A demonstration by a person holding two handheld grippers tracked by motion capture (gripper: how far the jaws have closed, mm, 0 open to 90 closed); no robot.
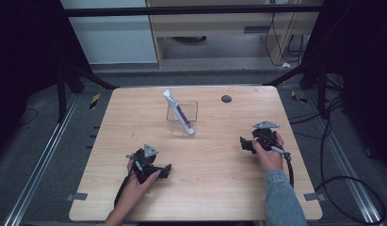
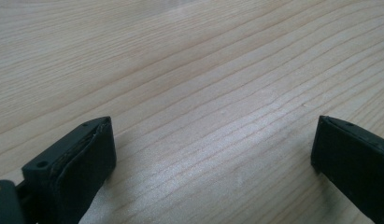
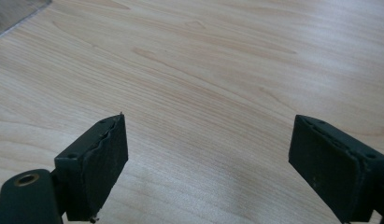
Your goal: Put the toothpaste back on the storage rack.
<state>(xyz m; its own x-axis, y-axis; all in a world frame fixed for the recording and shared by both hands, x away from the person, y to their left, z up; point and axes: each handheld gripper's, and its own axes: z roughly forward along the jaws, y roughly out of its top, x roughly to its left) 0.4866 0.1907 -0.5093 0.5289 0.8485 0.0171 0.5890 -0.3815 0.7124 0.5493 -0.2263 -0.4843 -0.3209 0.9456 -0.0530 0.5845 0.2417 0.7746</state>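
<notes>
Near the far middle of the tabletop stands a clear square container, and in it leans a white tube with purple print, its lower end at the container's near right corner and its top tilted back to the left, above the rim. The lean looks like plain resting: the tube is taller than the container, so it props against the wall rather than standing free. A small dark round spot lies on the wood to the right of the container, apart from it. Both hands rest well on the near side. The left claw lies low on the wood, jaws wide apart with nothing between them, as its own view of bare grain confirms. The right claw is likewise spread and empty, pointing left across the tabletop. Neither touches the container, so I judge the hands parked.
</notes>
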